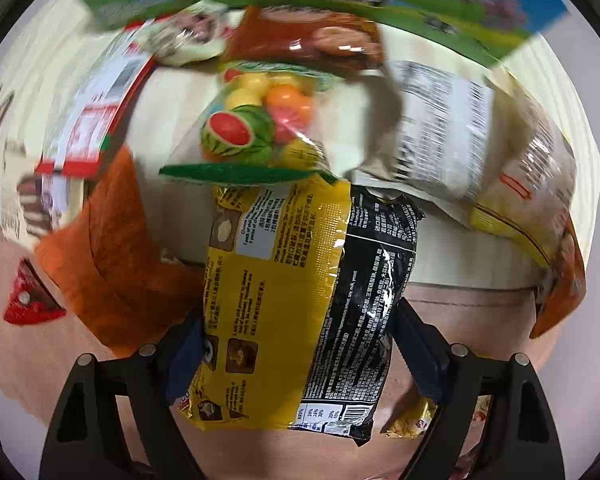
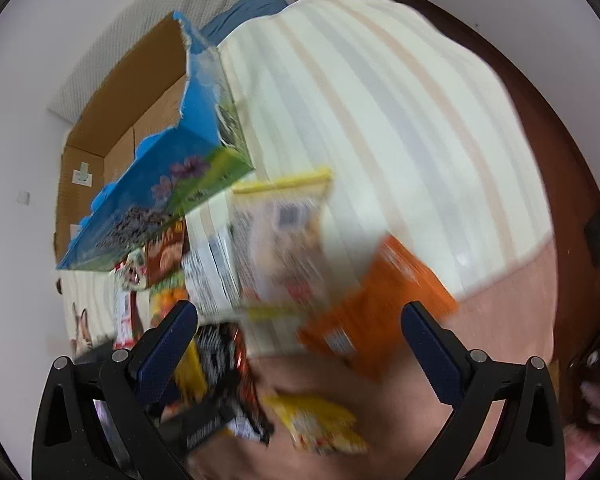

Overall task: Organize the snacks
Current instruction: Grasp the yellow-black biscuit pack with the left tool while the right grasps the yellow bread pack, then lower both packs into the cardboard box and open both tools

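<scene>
Ahead of the left gripper (image 1: 300,344), a fruit-candy bag (image 1: 256,128), a white labelled packet (image 1: 440,128) and an orange pack (image 1: 112,248) are crowded on the striped bed (image 1: 172,96). Between its fingers a yellow-and-black noodle packet (image 1: 300,300) is pinched; only tiny, unreadable instructions are seen. The right gripper (image 2: 300,344) is spread, with a blurred orange box (image 2: 380,312) ahead and a blue cardboard box (image 2: 172,172) up-left.

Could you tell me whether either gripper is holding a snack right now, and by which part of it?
The left gripper holds the yellow-and-black packet across its lower half, one finger on each long side. The right gripper is open and holds nothing.
</scene>
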